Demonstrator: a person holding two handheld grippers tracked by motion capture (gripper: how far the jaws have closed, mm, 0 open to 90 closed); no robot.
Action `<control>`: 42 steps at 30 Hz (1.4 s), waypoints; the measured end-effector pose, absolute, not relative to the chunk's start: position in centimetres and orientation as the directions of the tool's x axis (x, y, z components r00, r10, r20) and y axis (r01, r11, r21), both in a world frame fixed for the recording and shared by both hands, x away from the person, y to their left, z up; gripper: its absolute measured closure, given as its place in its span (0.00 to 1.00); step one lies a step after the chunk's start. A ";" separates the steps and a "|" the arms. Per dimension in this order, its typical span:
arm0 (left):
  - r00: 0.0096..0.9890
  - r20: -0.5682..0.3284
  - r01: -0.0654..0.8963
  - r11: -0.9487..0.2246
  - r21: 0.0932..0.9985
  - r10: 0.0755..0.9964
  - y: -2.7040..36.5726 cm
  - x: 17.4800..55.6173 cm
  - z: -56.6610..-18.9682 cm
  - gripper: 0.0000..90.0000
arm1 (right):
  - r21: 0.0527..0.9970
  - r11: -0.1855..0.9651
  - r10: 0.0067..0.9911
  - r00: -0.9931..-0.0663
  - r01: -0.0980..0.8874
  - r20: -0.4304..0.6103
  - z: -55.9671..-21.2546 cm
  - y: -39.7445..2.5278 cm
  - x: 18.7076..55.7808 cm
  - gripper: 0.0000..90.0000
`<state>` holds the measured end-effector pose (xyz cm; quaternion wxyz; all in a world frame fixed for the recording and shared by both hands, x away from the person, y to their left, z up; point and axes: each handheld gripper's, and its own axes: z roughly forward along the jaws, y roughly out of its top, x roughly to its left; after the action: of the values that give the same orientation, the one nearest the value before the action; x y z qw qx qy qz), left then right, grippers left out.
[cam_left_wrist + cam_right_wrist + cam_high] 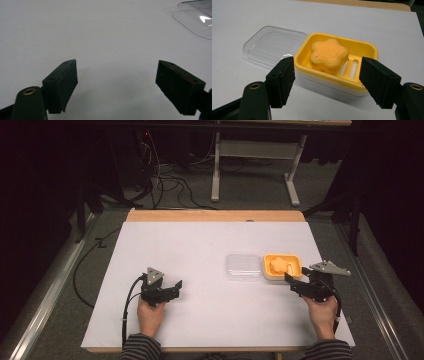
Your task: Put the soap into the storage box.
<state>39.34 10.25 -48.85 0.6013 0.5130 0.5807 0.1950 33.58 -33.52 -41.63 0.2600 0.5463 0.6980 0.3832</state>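
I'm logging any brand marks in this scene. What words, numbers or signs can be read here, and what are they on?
No text can be read.
Soap: faint embossed marks on its top face, too blurred to make out.
Yellow soap dish: no lettering visible.
Clear lid: only moulded ridges.
Right claw and left claw: plain black, no label visible.

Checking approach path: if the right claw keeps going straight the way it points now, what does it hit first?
Most likely the near wall of the yellow soap dish: it sits directly ahead between the open jaws of the right claw, with the orange flower-shaped soap just beyond. Depth is uncertain; the clear lid lies off to the side.
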 end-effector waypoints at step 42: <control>0.256 -0.498 0.357 0.398 0.845 0.828 10.2 39.2 -48.8 0.20 | 0.844 0.166 0.921 -0.387 0.510 0.053 -42.2 -29.1 30.7 0.32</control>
<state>39.24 10.23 -48.82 0.6042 0.5127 0.5779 0.1950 30.65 -29.08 -42.17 0.2474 0.4953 0.7223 0.4145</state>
